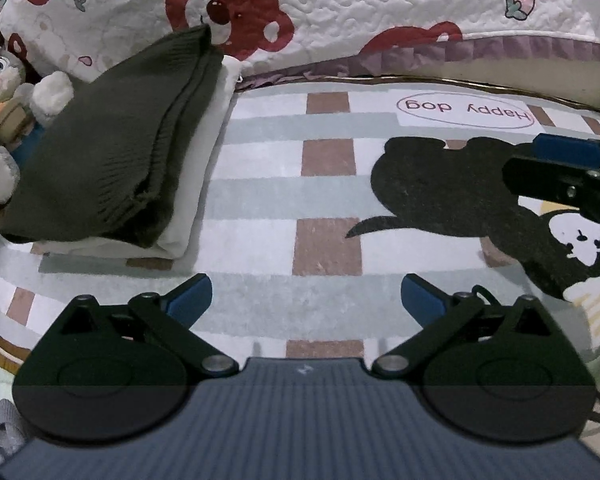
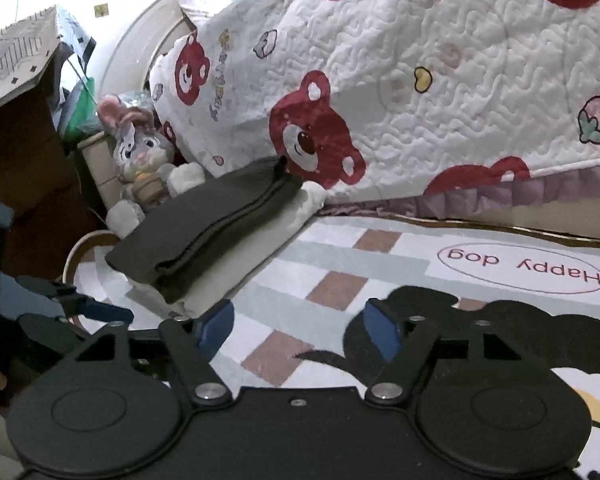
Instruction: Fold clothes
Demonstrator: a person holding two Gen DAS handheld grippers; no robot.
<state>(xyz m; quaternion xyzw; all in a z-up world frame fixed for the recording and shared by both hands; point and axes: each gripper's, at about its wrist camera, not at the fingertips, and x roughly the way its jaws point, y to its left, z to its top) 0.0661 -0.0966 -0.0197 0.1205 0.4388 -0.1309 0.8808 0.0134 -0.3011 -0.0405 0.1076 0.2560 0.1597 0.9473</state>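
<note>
- Left wrist view: left gripper [image 1: 306,296] with blue pads spread wide over bare rug, nothing between them; right gripper [image 1: 556,160] entering from the right edge, jaws not readable there.
- Right wrist view: right gripper [image 2: 298,326] likewise spread apart and empty; blue tip of the left gripper [image 2: 100,310] poking in just in front of the stack.
- Folded dark olive knitted sweater [image 1: 100,152] lying on top of a folded white garment [image 1: 196,184]; stack resting on the checked grey, white and brown rug [image 1: 260,200], far end against the quilt, grey plush rabbit [image 2: 140,160] just beyond it.
- Both garments of the stack apparently folded already; no unfolded garment clearly in reach; pale cloth at the left wrist view's lower corners too cut off to identify.
- Risks, as judgement: ribbed hem of the sweater sagging loose at the near corner of the stack, so a passing finger could snag it and spoil the fold; top layer likely to slide off the white garment if nudged sideways; stack leaning into the white quilt with red bears [image 2: 420,80], so a tug on the quilt could tip it.
- Readable writing: "Happy dog" inside an oval on the rug [image 1: 465,114], upside down from both cameras, well to the right of the stack; lettering on the quilt too small to read.
</note>
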